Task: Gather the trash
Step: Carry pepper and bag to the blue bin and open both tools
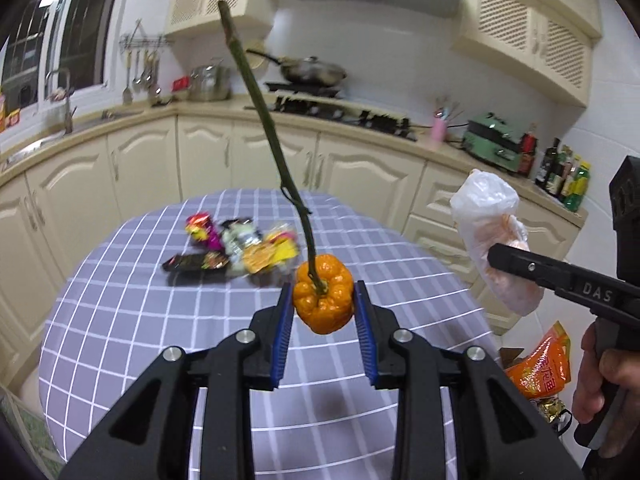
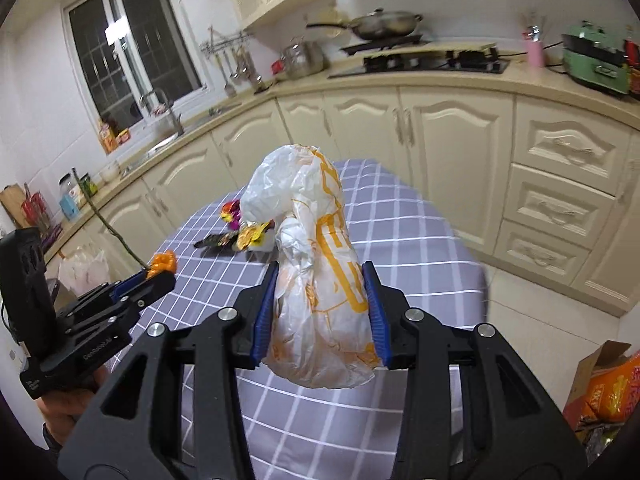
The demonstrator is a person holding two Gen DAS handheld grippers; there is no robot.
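while left claw (image 1: 323, 308) pinches orange pumpkin (image 1: 323, 294), right claw (image 2: 320, 312) clamps knotted plastic bag (image 2: 316, 280), contents unclear.

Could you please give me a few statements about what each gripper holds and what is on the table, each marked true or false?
1. The left gripper is shut on an orange pepper with a long stem. True.
2. The right gripper is open, with nothing between its jaws. False: it is shut on a knotted plastic bag.
3. Wrappers lie on the checked table. True.
4. The pepper rests on the table. False: it is held above it.
5. The wrappers lie inside the bag. False: they lie loose on the table, beyond it.
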